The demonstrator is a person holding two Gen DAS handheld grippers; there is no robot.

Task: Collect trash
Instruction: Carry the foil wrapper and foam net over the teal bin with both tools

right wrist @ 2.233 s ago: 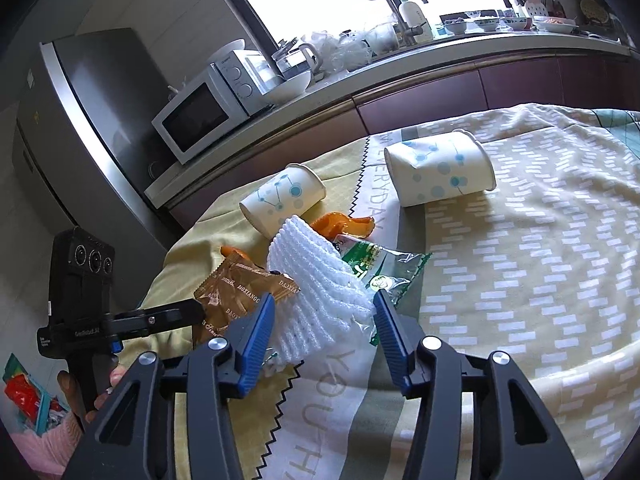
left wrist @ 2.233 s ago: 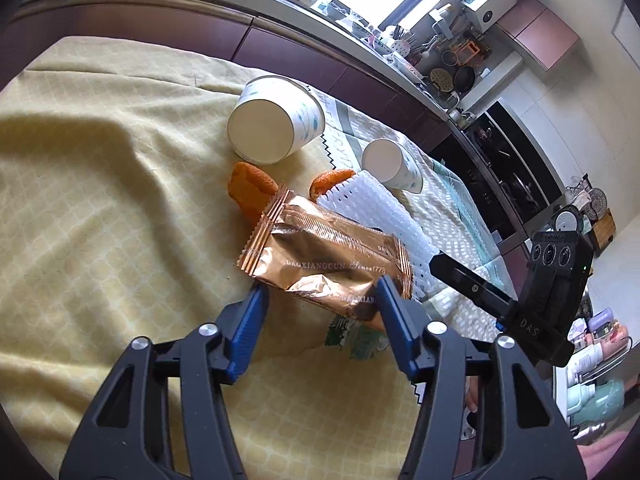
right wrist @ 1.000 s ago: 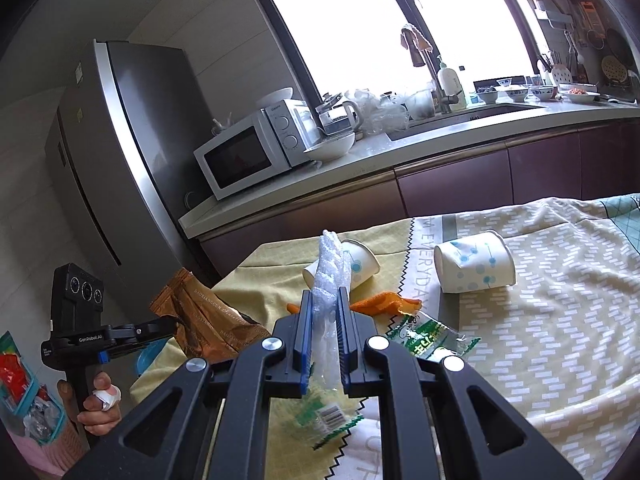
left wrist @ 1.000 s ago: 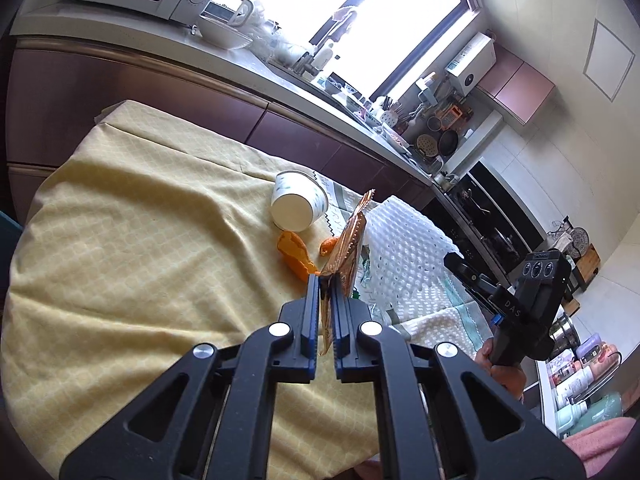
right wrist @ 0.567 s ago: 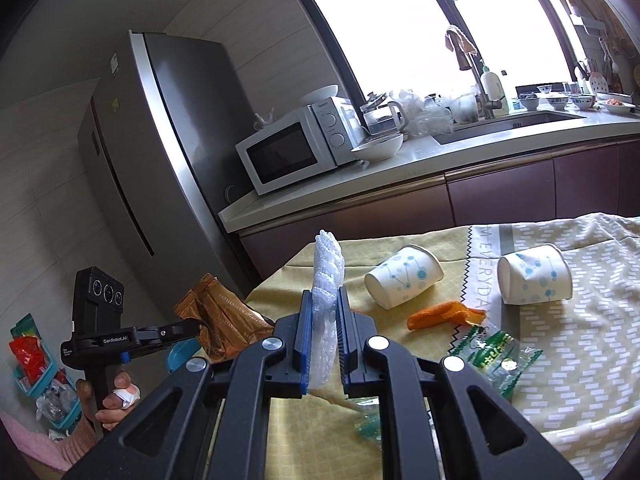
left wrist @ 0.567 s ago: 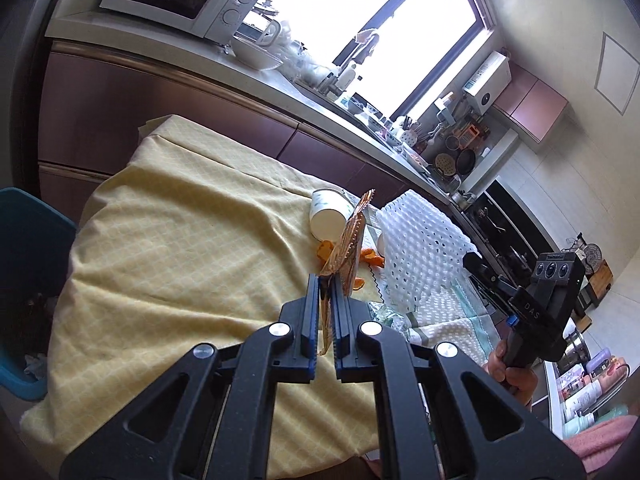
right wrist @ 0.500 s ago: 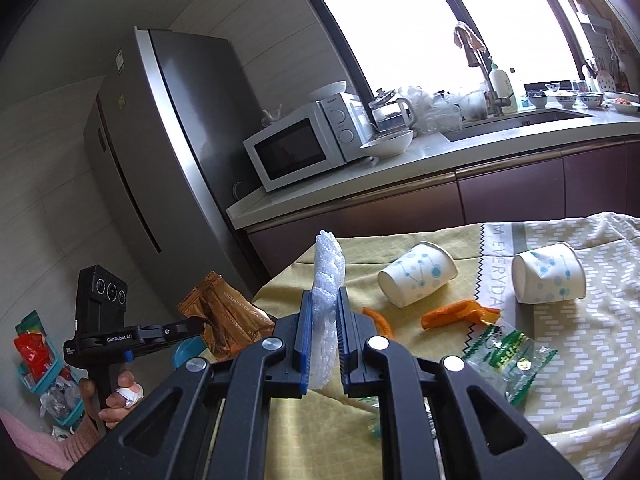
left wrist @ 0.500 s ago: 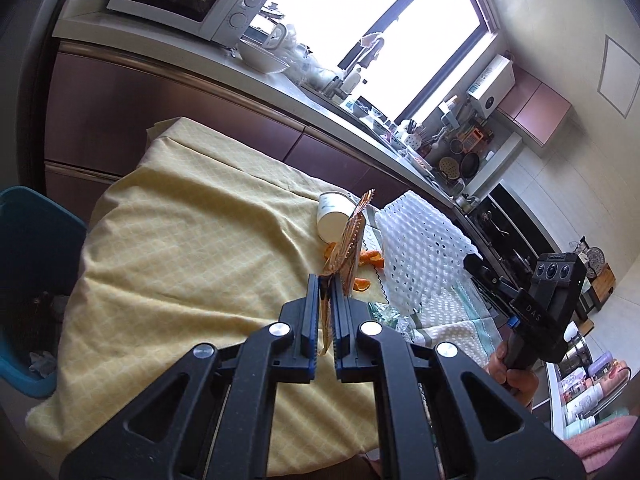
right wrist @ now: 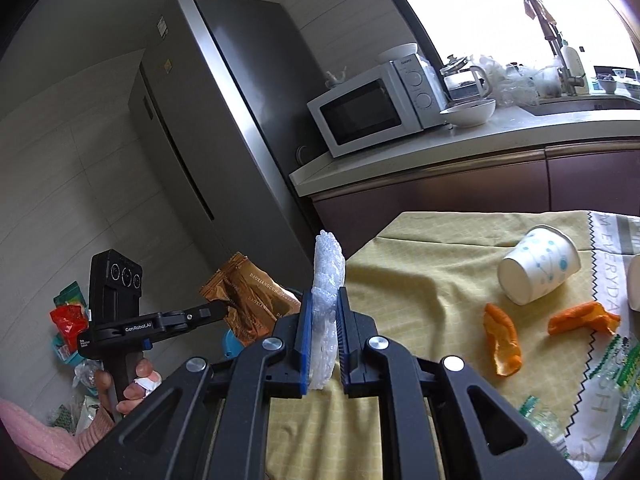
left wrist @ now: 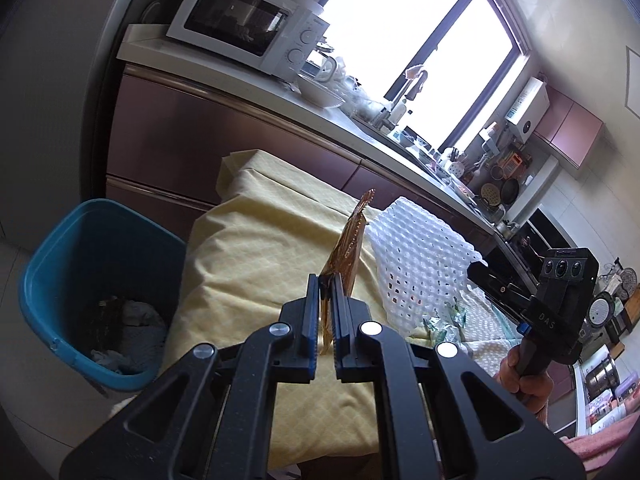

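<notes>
Between the left tongs (left wrist: 327,280), pinched, a brown DAOXIANGCUN wrapper (right wrist: 248,300); right tongs (right wrist: 323,292) clamp white foam netting (right wrist: 329,268).

Table's got a yellow cloth (right wrist: 420,280) over it, with a tipped paper cup (right wrist: 538,266), two orange peel bits (right wrist: 502,346), and what look like crumpled green wrappers (right wrist: 624,376) near the patterned runner (right wrist: 604,240).

A home kitchen: microwave (right wrist: 380,106), fridge (right wrist: 224,120), sink faucet (right wrist: 540,12), counter (right wrist: 460,144).
</notes>
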